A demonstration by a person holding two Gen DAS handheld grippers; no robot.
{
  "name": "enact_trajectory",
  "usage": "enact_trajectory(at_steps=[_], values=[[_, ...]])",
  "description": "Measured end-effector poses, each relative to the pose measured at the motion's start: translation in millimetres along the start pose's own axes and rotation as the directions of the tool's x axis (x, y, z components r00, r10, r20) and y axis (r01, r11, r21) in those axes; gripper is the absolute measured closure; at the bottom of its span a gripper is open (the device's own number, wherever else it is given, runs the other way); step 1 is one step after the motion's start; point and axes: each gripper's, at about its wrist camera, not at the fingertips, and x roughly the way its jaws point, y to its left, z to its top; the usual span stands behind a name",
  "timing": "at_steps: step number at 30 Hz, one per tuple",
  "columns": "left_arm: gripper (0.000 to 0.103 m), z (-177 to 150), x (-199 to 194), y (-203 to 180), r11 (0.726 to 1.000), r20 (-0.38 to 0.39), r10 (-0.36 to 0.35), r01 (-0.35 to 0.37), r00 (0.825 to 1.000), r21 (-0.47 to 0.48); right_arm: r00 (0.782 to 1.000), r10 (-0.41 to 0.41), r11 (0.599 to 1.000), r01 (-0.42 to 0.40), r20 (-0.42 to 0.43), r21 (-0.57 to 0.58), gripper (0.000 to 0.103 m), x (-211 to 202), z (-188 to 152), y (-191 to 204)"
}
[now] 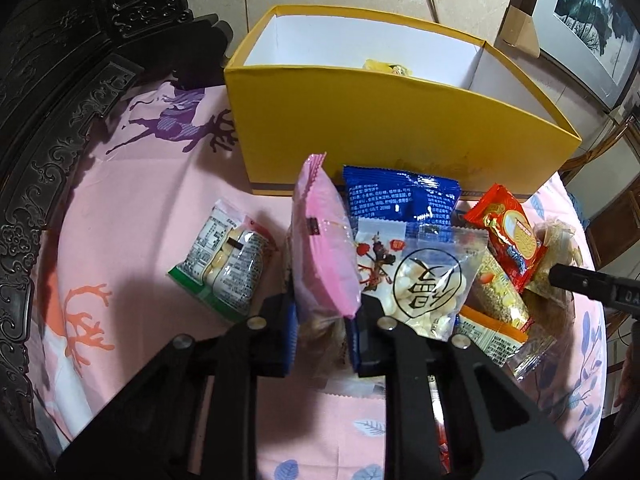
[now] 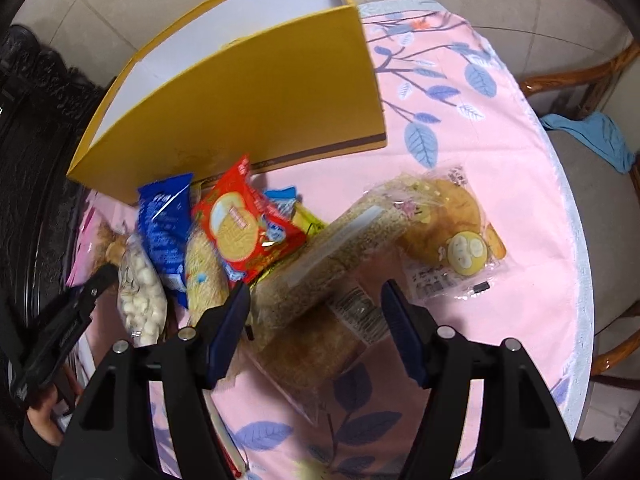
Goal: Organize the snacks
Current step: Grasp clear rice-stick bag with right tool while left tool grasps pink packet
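Pink tablecloth [image 1: 132, 184] with printed deer and leaves, and a tall yellow box [image 1: 360, 128] standing open at the back of the snack heap. Something yellow-wrapped shows low inside it, too little of it to tell what. Dark carved furniture [image 1: 48, 80] curves along the left; a framed picture [image 1: 588, 20] leans at the far right.

The pile sits right against the box front: a blue packet [image 1: 404, 196] leaning on the box, a red biscuit packet [image 1: 508, 236] to its right, a clear bag of white candies [image 1: 424, 292] in the middle, and a small green-edged pack [image 1: 224, 264] lying apart on the left. These crowd close round the pink packet [image 1: 320, 248], the clear bag touching its right side.

Left gripper [image 1: 320, 336] pointing steeply down, its blue pads pinched on the lower end of that pink packet, which stands upright between them.

Over on the other side, the right gripper [image 2: 312, 320] also tilts steeply down, jaws standing fairly wide with nothing pinched, straddling a long clear-wrapped sesame bar [image 2: 320, 264] that lies slanted across the pile. A wrapped bun [image 2: 448, 220] rests just beyond it, and a chair [image 2: 600, 200] with a blue cloth [image 2: 592, 136] stands past the table edge.
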Motion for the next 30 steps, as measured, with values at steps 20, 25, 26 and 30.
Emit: enact_trajectory(at_steps=[20, 25, 26, 30], values=[[0.084, 1, -1, 1, 1.000, 0.004, -0.011, 0.011, 1.000, -0.010, 0.997, -0.007, 0.998, 0.011, 0.075, -0.063, 0.078, -6, 1, 11], [0.084, 0, -8, 1, 1.000, 0.018, -0.018, 0.018, 1.000, -0.010, 0.996, 0.012, 0.997, -0.004, 0.093, -0.079, 0.079, -16, -6, 16], [0.085, 0, -9, 2, 1.000, 0.022, -0.018, 0.018, 1.000, -0.010, 0.995, 0.017, 0.997, -0.009, 0.096, -0.078, 0.079, -19, -8, 15], [0.085, 1, -17, 0, 1.000, 0.038, -0.015, 0.015, 0.999, 0.003, 0.993, 0.030, 0.996, -0.020, 0.117, -0.085, 0.079, -29, -11, 18]])
